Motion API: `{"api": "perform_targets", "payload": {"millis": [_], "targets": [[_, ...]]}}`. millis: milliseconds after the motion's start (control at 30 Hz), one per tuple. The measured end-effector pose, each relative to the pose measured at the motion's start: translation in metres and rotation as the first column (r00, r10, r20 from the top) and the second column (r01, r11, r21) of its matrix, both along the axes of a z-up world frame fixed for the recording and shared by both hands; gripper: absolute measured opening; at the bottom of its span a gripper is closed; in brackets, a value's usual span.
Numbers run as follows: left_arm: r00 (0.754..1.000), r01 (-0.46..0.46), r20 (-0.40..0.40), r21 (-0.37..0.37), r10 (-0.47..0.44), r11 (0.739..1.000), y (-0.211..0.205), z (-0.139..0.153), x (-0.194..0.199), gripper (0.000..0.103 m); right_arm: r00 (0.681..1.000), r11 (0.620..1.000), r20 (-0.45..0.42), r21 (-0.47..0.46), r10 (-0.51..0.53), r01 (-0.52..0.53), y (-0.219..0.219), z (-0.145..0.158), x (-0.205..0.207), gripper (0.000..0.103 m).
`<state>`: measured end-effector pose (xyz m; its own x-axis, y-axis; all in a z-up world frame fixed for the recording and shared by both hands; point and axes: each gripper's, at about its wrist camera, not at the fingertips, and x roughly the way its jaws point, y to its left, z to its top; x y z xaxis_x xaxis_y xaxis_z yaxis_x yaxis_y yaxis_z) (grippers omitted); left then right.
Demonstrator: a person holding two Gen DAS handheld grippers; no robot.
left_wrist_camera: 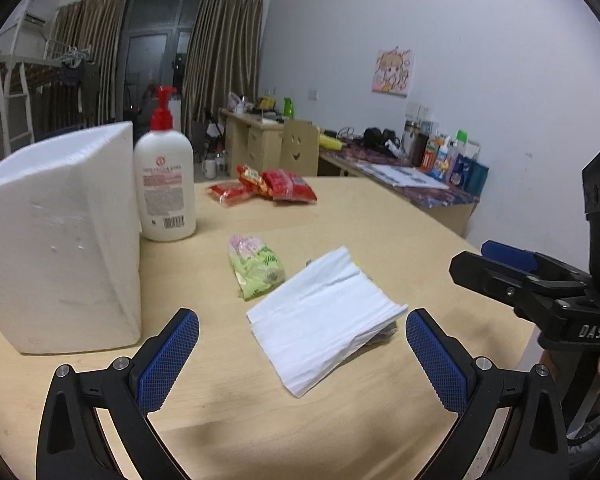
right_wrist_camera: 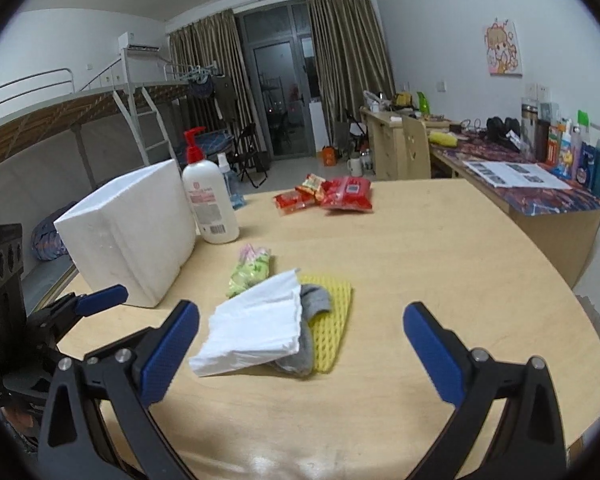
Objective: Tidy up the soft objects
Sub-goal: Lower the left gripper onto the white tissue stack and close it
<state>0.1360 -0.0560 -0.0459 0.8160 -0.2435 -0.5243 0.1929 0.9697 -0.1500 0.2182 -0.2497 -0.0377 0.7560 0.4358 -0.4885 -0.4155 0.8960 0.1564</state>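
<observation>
Left hand-held gripper released, blue pads spread either side of a white tissue stack on the wooden tabletop, right hand-held gripper likewise released above it, tissues overlapping a grey sock and yellow mesh cloth, green packet just behind, white foam box at left.

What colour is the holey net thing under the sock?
Yellow. The foam net shows best in the right wrist view, lying under the grey sock.

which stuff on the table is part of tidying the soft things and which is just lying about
Job:
white tissue stack
grey sock
yellow foam net
green packet
foam box

Lying about:
lotion bottle
red snack packets
</observation>
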Motion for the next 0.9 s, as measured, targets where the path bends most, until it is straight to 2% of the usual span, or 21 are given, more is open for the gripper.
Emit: {"api": "perform_targets", "payload": {"millis": [233,500,800,867,900], "targets": [[0.998,0.034,-0.05,0.029,-0.033,0.999,-0.016,-0.01,0.02,0.103,0.999,1.0,-0.041,0.012,-0.004,0.005,-0.007,-0.01,0.013,0.103],[0.993,0.08,-0.087,0.061,-0.075,0.995,-0.029,-0.024,0.037,0.096,0.997,0.999,-0.083,0.042,0.007,-0.004,-0.012,-0.018,0.024,0.103],[0.987,0.104,-0.128,0.077,-0.093,0.992,-0.038,-0.034,0.052,0.077,0.994,0.998,-0.11,0.058,0.016,-0.01,-0.013,-0.022,0.034,0.103],[0.984,0.115,-0.146,0.074,-0.103,0.991,-0.04,-0.036,0.055,0.065,0.993,0.998,-0.113,0.056,0.019,-0.013,-0.012,-0.023,0.035,0.103],[0.982,0.123,-0.155,0.064,-0.112,0.99,-0.039,-0.037,0.056,0.063,0.993,0.998,-0.113,0.057,0.02,-0.014,-0.013,-0.023,0.036,0.103]]}}
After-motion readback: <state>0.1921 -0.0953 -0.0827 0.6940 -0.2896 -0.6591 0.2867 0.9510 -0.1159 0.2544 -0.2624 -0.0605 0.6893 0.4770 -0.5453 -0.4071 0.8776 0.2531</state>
